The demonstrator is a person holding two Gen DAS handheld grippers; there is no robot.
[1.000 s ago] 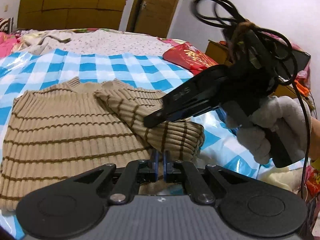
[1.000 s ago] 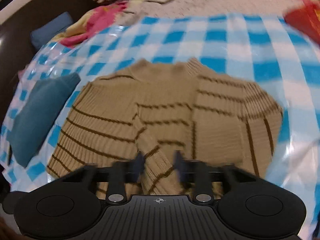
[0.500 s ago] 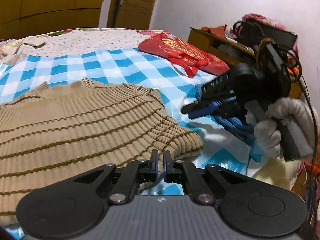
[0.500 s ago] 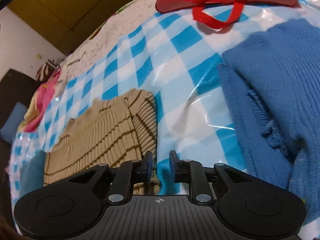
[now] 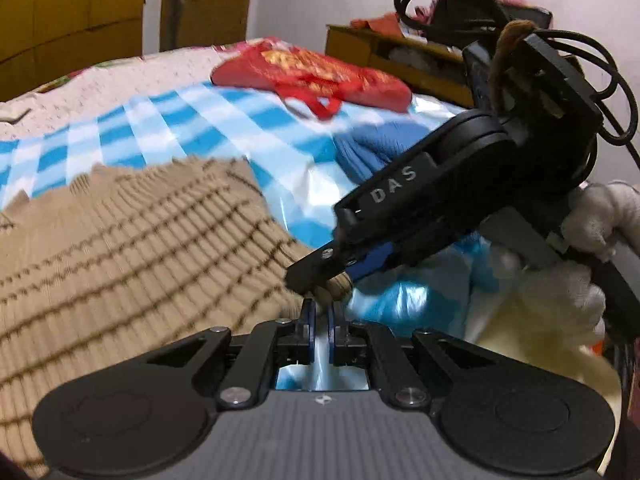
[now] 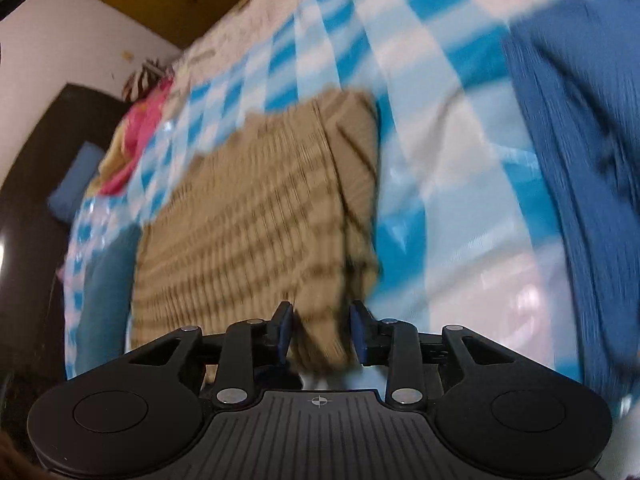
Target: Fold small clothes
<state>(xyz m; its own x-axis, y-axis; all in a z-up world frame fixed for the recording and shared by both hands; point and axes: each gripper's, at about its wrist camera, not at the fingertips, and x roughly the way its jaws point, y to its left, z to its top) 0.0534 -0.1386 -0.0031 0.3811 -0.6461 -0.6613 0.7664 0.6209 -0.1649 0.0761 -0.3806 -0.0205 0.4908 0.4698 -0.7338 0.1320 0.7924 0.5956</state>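
Sweater (image 5: 132, 240), tan ribbed knit with dark brown stripes, lies flat on the blue-and-white checked plastic sheet (image 5: 168, 128), filling the left half of the left wrist view and the centre-left of the right wrist view (image 6: 256, 216). Its right edge looks folded over into a thicker band, though blur hides the detail.

Left gripper (image 5: 319, 322): bottom centre of its own view, fingers narrow with a thin gap, only shiny sheet visible between them, nothing held. It sits just off the sweater's lower right corner.

Right gripper (image 6: 322, 334): fingers set wide in its own view, the sweater's near corner lying in the gap. From the left wrist view the same gripper (image 5: 320, 276) comes in from the right, tips touching that corner. Can't tell if the pads actually bite the knit; motion blur.

White-gloved hand (image 5: 588, 256) grips its handle at right, black cables looped above.

Blue knit garment (image 6: 580, 152) lies on the sheet to the right, apart from the sweater. Red bag (image 5: 312, 76) sits further back, top centre. Dark blue pillow (image 6: 76, 176) at far left.
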